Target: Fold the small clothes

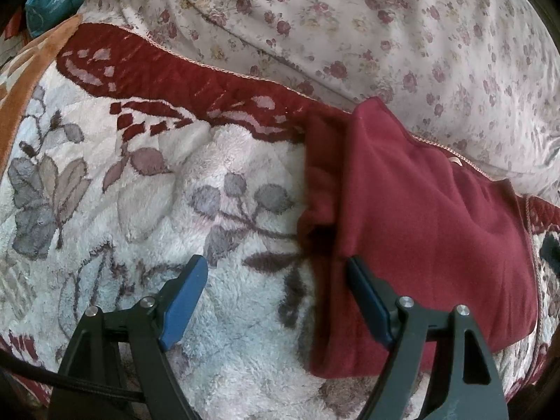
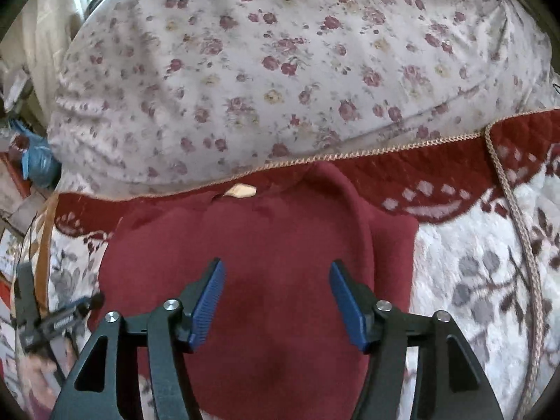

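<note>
A dark red garment (image 2: 266, 245), apparently already folded, lies on a fleecy floral blanket (image 1: 105, 175); both the left tool (image 1: 276, 280) and right tool (image 2: 276, 280) gape empty, so grip an edge squarely next.

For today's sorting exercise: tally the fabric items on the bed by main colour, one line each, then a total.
Dark red, plain: 1, the folded garment
White fleece with grey flowers and red border: 1, the blanket
Pale with small red roses: 1, the quilt
Total: 3
</note>
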Demonstrator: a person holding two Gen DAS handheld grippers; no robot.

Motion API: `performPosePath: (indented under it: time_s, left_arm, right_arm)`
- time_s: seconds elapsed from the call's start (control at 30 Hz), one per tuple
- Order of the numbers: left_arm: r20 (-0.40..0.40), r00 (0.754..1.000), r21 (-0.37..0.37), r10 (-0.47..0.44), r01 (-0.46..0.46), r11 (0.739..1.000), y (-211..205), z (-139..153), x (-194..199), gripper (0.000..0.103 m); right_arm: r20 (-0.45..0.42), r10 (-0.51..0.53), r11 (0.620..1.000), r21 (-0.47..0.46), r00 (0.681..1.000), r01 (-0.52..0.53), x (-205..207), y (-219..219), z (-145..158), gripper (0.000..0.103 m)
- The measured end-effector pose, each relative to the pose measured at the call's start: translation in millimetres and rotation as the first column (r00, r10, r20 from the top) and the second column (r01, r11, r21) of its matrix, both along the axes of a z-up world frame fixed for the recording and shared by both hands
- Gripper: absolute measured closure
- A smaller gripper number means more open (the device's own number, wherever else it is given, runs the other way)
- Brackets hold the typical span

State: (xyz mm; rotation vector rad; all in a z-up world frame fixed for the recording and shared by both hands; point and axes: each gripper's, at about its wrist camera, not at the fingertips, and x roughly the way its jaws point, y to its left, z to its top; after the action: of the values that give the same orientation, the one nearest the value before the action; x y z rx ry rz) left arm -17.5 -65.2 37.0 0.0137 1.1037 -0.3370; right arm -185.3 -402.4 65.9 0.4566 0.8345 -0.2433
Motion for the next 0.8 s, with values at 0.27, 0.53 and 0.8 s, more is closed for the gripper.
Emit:
performPosePath:
  time_s: [0.27, 0.53, 0.8]
  left_arm:
    - [-0.001, 1.000, 0.001, 0.007, -0.007, 1.000, 0.7, -2.0, 0.3, 0.020]
    - [-0.001, 1.000, 0.001, 0.012, -0.012, 1.000, 1.2, -1.6, -0.7, 0.020]
    - [-0.011, 1.000, -0.015, 0.022, -0.023, 1.000, 3.7, -0.6, -1.2, 0.020]
  right_arm:
    - [-0.082, -0.014, 1.000, 0.026, 0.997, 0.016, -20.2, -5.1, -42.1, 0.034]
    - [-0.058, 0.003, 1.000, 0.019, 0.998, -0.002, -34.2, 3.4, -21.0, 0.034]
    - [-0.081, 0.004, 1.000, 0.023, 0.997, -0.002, -28.9, 7.7, -31.6, 0.034]
